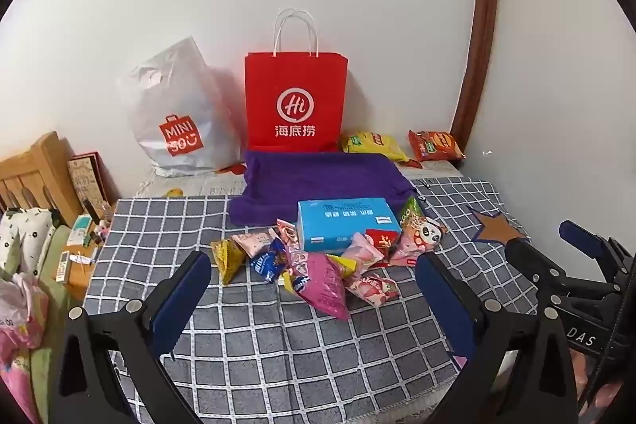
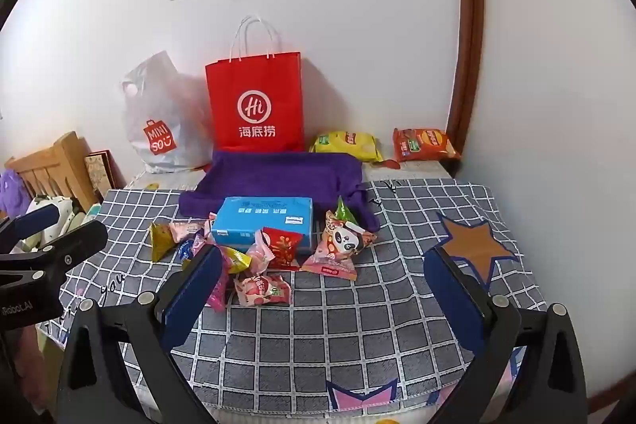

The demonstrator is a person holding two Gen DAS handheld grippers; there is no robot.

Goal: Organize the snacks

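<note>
A heap of small colourful foil snack packets (image 1: 318,265) lies on the grey-and-white checked cloth (image 1: 278,344) covering the bed, gathered around the front of a light blue rectangular tissue box (image 1: 346,227); a pink panda-printed packet (image 2: 346,245) sits at the right edge of the heap; behind the box a purple folded towel (image 1: 318,177) is spread, and behind that a red paper carrier bag with white handles (image 1: 296,102) stands against the wall, a grey plastic shopping bag (image 1: 175,114) beside it; a yellow crisp bag (image 2: 346,145) and an orange crisp bag (image 2: 423,144) lie well apart from the heap near the wall; the left hand-held gripper (image 1: 314,301) hovers with its jaws spread wide and empty just short of the heap; the right hand-held gripper (image 2: 322,301) is likewise wide and empty, its left finger overlapping the heap's near edge in the view
</note>
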